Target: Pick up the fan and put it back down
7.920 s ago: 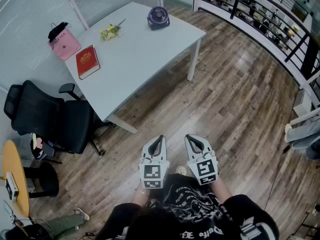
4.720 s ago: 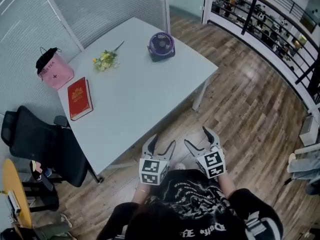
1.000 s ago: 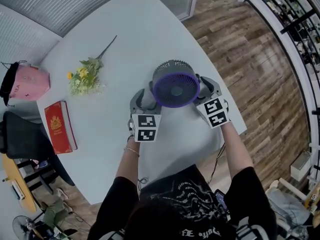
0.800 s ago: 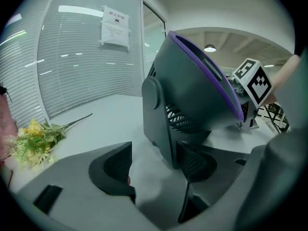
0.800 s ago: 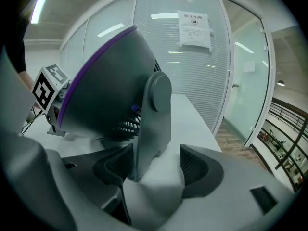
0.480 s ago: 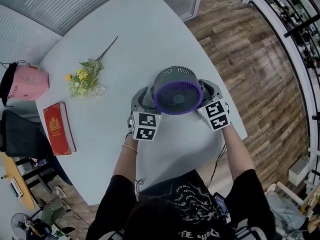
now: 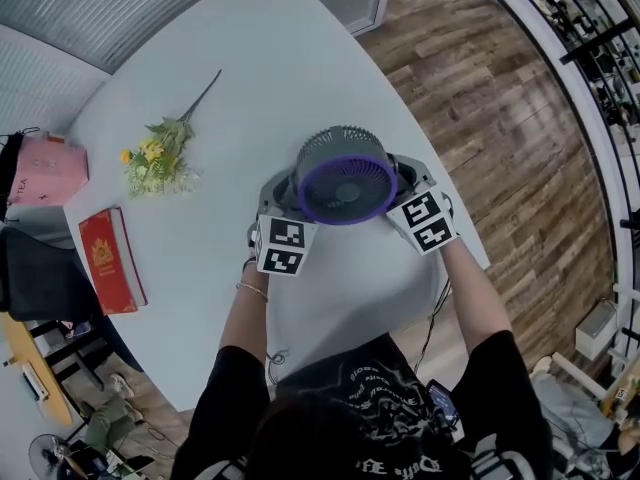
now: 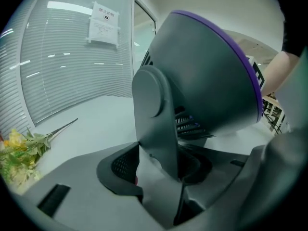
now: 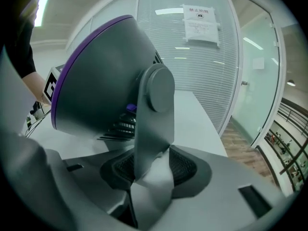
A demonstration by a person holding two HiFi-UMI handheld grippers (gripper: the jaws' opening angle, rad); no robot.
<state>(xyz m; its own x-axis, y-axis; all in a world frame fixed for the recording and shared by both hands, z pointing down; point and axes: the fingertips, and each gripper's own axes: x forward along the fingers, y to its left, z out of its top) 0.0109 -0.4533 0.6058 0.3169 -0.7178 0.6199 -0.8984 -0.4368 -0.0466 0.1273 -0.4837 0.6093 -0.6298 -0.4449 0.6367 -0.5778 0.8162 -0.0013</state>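
Observation:
A grey fan [image 7: 345, 183] with a purple front ring is over the white table [image 7: 230, 58], its face turned up toward the head camera. My left gripper [image 7: 277, 198] is at its left side and my right gripper [image 7: 405, 175] at its right. Both pairs of jaws have just been closing. In the left gripper view the fan's [image 8: 207, 81] upright side arm is clamped in that gripper [image 8: 161, 177]. The right gripper view shows the other side arm of the fan [image 9: 101, 81] pinched in my right gripper [image 9: 149, 177]. The fan's base is hidden.
A bunch of yellow flowers [image 7: 150, 158] lies on the table to the left. A red book [image 7: 105, 258] and a pink bag [image 7: 45, 168] are at the far left. The table's right edge drops to wooden floor [image 7: 520, 118] close to my right gripper.
Both grippers have drawn in against the fan's sides and now grip its side arms. Fan and grippers have shifted slightly left and up in the head view.

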